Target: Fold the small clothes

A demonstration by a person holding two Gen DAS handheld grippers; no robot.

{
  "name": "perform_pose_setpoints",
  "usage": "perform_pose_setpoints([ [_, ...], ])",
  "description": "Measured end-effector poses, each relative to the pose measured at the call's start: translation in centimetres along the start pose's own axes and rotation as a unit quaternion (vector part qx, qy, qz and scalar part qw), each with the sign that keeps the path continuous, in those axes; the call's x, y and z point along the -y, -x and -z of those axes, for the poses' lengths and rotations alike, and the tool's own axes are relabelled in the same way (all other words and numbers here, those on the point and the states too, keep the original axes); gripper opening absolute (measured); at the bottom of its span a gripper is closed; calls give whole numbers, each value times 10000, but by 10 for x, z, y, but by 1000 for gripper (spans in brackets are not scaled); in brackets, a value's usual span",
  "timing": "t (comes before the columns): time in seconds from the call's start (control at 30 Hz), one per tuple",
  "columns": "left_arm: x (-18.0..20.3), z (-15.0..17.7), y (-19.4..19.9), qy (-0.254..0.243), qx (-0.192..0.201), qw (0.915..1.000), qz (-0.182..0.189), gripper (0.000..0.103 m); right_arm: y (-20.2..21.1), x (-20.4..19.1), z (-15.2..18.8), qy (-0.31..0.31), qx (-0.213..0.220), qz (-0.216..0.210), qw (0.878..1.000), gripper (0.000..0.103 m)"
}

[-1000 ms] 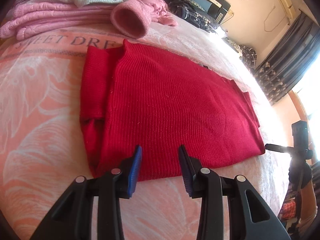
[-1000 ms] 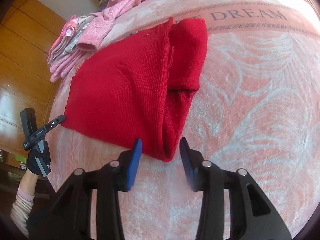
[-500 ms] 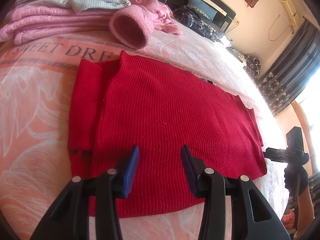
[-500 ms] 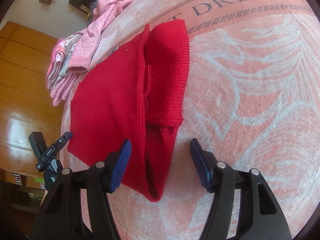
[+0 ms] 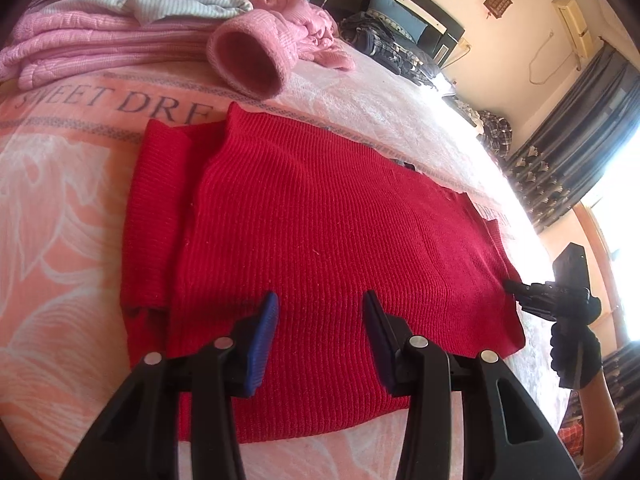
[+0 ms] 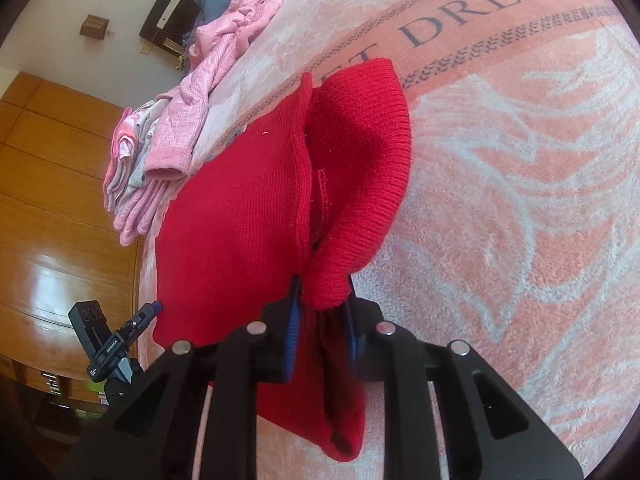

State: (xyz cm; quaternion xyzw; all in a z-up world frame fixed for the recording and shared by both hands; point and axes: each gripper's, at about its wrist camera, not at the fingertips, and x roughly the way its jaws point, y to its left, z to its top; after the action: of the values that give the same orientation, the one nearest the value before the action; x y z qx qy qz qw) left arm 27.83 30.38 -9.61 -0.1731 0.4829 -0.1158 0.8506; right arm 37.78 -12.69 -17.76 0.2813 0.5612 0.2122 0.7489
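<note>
Right gripper (image 6: 320,312): jaws pinched together on the bunched near corner of the red knit sweater (image 5: 320,240), at the sleeve side.
Left gripper (image 5: 318,328): jaws apart, holding nothing, poised over the sweater's near hem.
Sweater: lies flat on the peach "SWEET DREAM" blanket (image 5: 52,220), one sleeve folded in.
Pink clothes pile (image 5: 100,40): beyond the sweater's far edge.
Risk: a one-sided pull skews the fold; thick knit may slip from the pads; the tucked sleeve could spill out.
</note>
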Motion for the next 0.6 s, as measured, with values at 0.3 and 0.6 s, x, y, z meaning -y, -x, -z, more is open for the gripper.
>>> perform_pose_setpoints([
  [0.3, -12, 5, -14, 185, -170, 9996, 124, 44, -11, 12, 3, -235, -83, 185, 9995, 15],
  [0.6, -11, 8, -17, 77, -169, 9998, 88, 44, -11, 15, 6, -240, -37, 157, 9996, 15],
])
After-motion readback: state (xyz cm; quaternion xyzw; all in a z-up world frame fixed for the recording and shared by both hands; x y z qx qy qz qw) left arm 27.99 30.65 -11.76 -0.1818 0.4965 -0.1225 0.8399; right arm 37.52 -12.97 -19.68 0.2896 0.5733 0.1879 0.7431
